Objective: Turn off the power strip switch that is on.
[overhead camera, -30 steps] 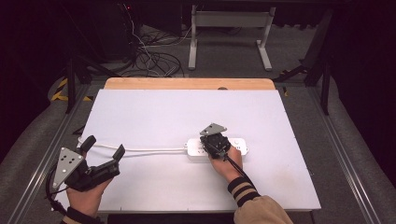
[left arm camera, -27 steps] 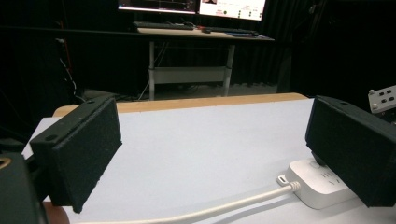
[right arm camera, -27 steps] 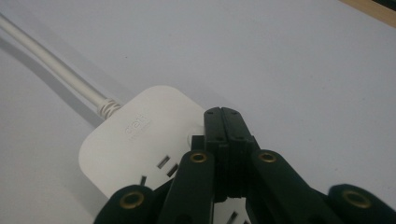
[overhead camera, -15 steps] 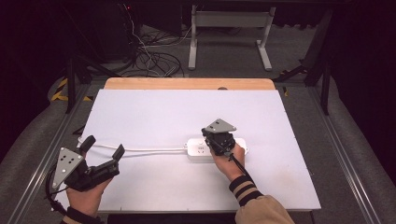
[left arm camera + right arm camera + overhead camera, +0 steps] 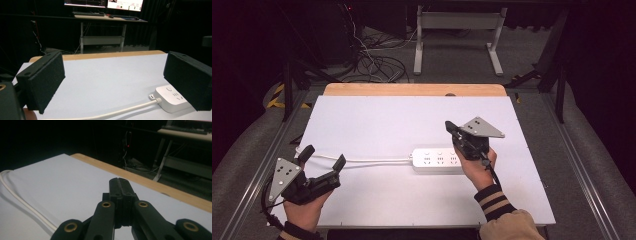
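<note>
White power strip (image 5: pixel 438 160) partly behind right gripper (image 5: pixel 451 129).

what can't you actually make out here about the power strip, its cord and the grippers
- Power strip, high view: its right end is hidden behind the right gripper and the hand holding it.
- Power strip, left gripper view: cut off by the left gripper's right pad.
- Cord: the plug end can't be found; it runs behind the left gripper in the high view.
- Socket markings: too small to read.
</note>
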Demonstrator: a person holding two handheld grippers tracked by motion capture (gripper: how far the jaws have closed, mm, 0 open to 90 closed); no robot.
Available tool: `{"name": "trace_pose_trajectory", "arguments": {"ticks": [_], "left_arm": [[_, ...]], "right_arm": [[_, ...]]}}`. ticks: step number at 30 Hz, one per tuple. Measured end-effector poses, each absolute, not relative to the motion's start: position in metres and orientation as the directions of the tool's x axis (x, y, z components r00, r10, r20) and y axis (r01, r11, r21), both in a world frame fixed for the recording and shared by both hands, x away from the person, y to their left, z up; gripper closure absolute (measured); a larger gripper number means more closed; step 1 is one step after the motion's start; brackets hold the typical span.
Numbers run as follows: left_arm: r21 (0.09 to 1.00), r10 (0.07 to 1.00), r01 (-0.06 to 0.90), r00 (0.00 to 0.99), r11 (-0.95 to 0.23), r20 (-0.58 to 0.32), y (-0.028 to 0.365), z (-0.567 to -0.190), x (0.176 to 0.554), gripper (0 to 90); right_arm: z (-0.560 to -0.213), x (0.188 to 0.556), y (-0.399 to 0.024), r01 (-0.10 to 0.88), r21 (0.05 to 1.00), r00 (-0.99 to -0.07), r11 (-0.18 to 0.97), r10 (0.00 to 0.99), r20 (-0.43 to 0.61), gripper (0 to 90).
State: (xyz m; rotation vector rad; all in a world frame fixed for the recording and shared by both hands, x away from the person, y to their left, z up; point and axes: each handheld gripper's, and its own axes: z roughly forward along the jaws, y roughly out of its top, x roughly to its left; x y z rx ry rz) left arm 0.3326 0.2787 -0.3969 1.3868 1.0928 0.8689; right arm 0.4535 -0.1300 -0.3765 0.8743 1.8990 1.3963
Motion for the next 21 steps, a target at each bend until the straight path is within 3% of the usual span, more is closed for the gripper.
{"name": "trace_pose_trajectory", "arguments": {"ticks": [13,21], "left_arm": [[0.989,0.951,0.141,0.297,0.044,-0.085,0.278,-0.397,0.333,4.2],[0.989,0.949,0.141,0.302,0.044,-0.086,0.278,-0.397,0.334,4.3]], "right_arm": [[-0.367,0.412,-0.214,0.054,0.995,-0.538,0.079,0.842,-0.038,90.0],[-0.369,0.412,-0.224,0.050,0.996,-0.516,0.071,0.856,-0.035,90.0]]}}
